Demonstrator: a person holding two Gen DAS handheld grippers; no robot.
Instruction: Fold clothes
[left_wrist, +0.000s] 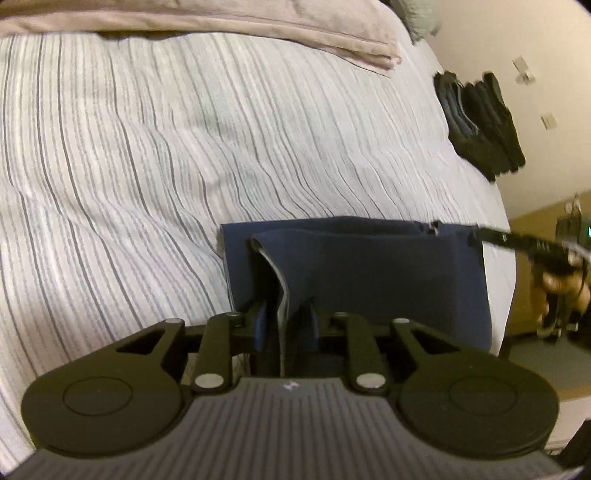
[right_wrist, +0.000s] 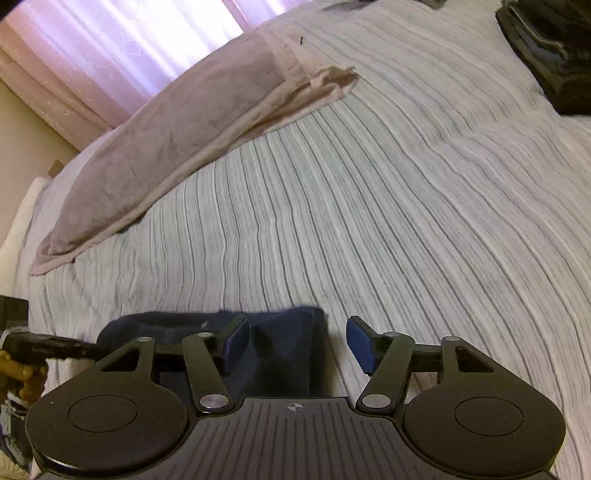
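Observation:
A folded navy garment (left_wrist: 388, 266) lies on the striped bedspread (left_wrist: 147, 166) near the bed's right edge. Its near layer is lifted into a ridge with a grey inner edge. My left gripper (left_wrist: 284, 321) is shut on that raised fold. My right gripper (right_wrist: 299, 345) stands open over the garment's (right_wrist: 280, 354) end, one blue pad on the cloth and the other over the bedspread (right_wrist: 369, 221). In the left wrist view, the right gripper (left_wrist: 454, 228) reaches in from the right at the garment's far corner, held by a hand (left_wrist: 561, 291).
A folded pinkish-beige blanket (right_wrist: 166, 147) lies across the far side of the bed. A stack of dark folded clothes (left_wrist: 480, 122) sits near the right edge, by the wall. Beyond the bed's edge the floor (left_wrist: 535, 354) drops away.

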